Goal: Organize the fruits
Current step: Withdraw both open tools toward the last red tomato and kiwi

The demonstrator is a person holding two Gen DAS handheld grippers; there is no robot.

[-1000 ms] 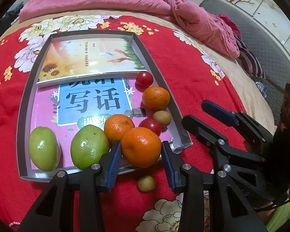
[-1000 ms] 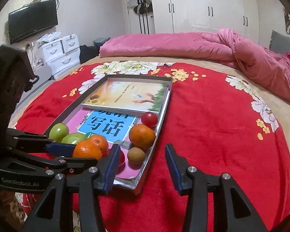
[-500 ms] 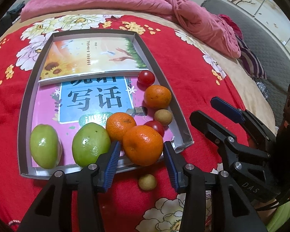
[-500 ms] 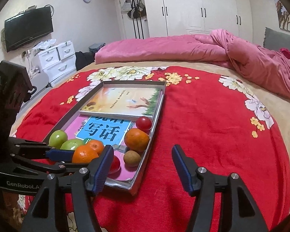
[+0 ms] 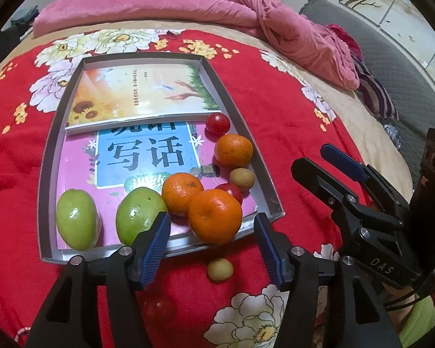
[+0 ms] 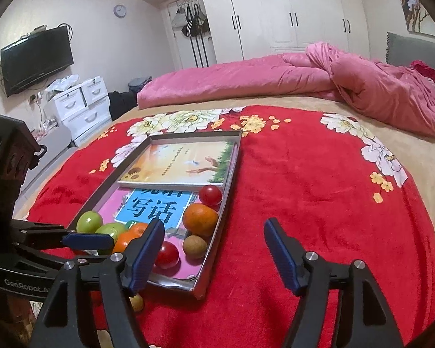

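A grey tray point(image 5: 237, 121) on the red blanket holds two books and several fruits: two green ones point(image 5: 75, 223), oranges point(image 5: 233, 149) and small red tomatoes point(image 5: 217, 123). One large orange point(image 5: 214, 216) rests at the tray's near rim between the jaws of my left gripper point(image 5: 213, 246). Those jaws are opening, and both pads stand clear of the orange. A small yellowish fruit point(image 5: 220, 269) and a red tomato point(image 5: 159, 308) lie on the blanket below. My right gripper point(image 6: 213, 249) hovers beside the tray's right corner, its jaws opening with nothing between them.
A pink quilt point(image 6: 348, 84) is bunched across the far side of the bed. A brown round fruit point(image 6: 195, 246) sits in the tray's near right corner. White drawers point(image 6: 81, 107) and a wall television point(image 6: 36, 58) stand to the left, beyond the bed.
Both grippers' jaws have spread wider. The left pads, earlier against the large orange, have come off it; the orange stays at the tray's near rim. Neither hand has shifted noticeably.
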